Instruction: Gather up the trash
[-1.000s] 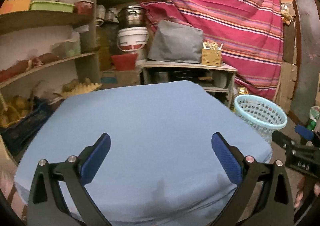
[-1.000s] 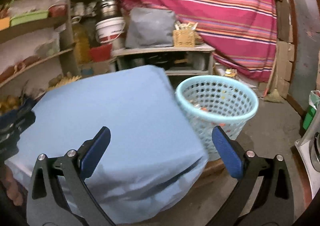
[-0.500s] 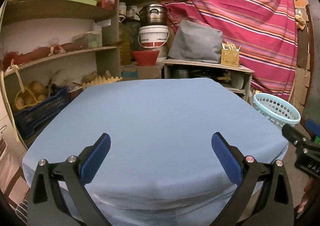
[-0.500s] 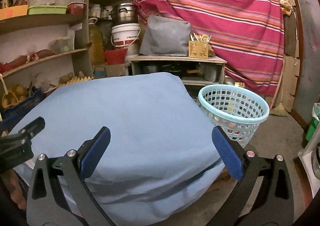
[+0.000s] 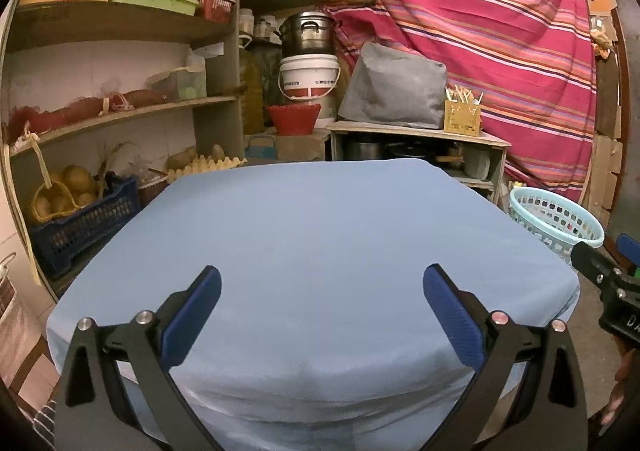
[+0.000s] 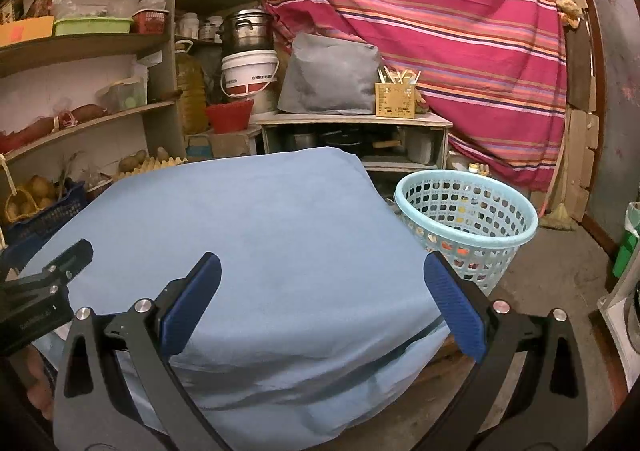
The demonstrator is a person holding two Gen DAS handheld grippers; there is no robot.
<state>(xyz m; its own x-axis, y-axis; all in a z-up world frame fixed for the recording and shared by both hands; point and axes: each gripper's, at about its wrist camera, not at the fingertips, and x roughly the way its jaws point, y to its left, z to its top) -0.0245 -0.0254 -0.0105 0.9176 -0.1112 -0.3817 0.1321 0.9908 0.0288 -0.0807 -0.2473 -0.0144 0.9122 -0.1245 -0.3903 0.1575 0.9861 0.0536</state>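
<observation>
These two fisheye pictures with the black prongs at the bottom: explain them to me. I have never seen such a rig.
The prongs are hand-held grippers, one in each of a person's hands, not a robot arm. Each carries a camera looking forward along its two blue-padded fingers.

The left wrist view shows the left gripper, wide open and empty. At that picture's right edge you see part of the right gripper.

The right wrist view shows the right gripper, also open and empty.

Both hover over a table covered by a blue cloth; nothing shows on it. Beside the table, on the floor, stands a light blue plastic basket with small bits inside, probably collected trash. Shelves and a striped red cloth fill the background.
</observation>
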